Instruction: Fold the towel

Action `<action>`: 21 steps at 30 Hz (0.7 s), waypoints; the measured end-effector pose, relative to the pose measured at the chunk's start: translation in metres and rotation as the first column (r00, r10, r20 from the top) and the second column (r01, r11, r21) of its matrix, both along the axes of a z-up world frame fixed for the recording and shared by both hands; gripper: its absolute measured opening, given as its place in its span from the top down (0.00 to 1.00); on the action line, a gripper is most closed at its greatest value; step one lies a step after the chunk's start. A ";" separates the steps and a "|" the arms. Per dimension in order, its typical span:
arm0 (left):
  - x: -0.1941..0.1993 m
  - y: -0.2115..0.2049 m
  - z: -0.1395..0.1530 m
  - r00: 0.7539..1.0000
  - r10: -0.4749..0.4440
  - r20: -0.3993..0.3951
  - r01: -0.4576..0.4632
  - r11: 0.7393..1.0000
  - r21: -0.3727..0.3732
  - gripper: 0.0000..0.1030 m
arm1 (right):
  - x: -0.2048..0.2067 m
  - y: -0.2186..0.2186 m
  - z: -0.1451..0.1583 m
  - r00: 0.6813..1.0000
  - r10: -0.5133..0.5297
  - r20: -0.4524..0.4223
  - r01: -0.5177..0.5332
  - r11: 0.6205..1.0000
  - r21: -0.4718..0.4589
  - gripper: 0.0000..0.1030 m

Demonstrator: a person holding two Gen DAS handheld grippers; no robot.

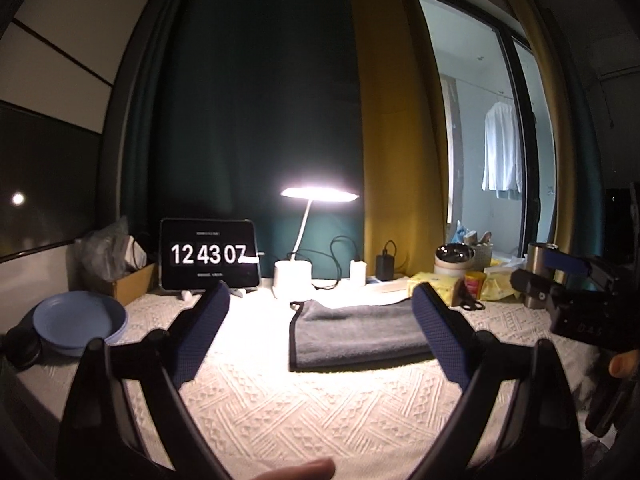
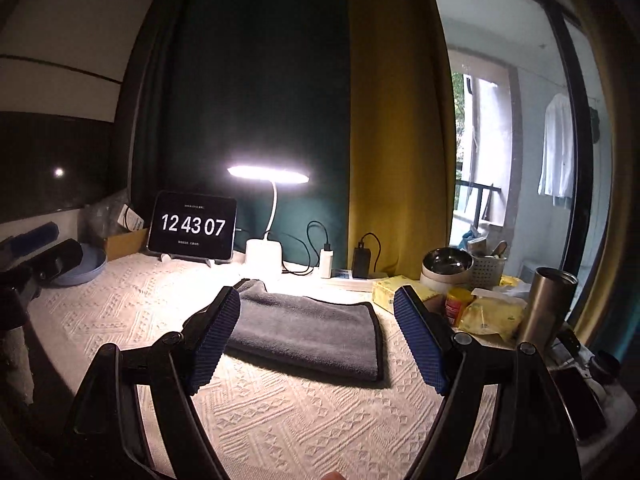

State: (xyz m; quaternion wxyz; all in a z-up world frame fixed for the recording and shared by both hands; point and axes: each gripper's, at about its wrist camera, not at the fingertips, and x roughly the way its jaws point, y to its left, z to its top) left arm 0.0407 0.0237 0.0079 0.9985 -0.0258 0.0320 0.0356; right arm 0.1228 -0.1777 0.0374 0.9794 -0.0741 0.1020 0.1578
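Towel [image 2: 308, 330]: lying folded on the cloth [image 2: 280, 412], near the lamp [image 2: 267, 174].
Left gripper [image 1: 320, 330]: hovering wide open, holding nothing.
Right gripper [image 2: 316, 332]: hovering wide open, empty.

Black frames, blue ribbed fingers [image 2: 214, 340]

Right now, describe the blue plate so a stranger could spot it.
Start at the black tablet clock on the white textured tablecloth. Look left and nearer: the round pale-blue plastic plate lies beside a cardboard box. It is the only blue dish there.

table [image 2: 280, 420]: white patterned cloth | on it: folded towel [image 2: 308, 332], plates [image 1: 80, 324], lamp [image 2: 264, 254]
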 end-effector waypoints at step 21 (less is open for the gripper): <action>-0.035 -0.005 -0.010 0.998 0.032 0.053 -0.031 0.999 -0.017 0.08 | -0.046 -0.012 -0.015 0.998 -0.053 -0.030 0.054 0.998 0.021 0.20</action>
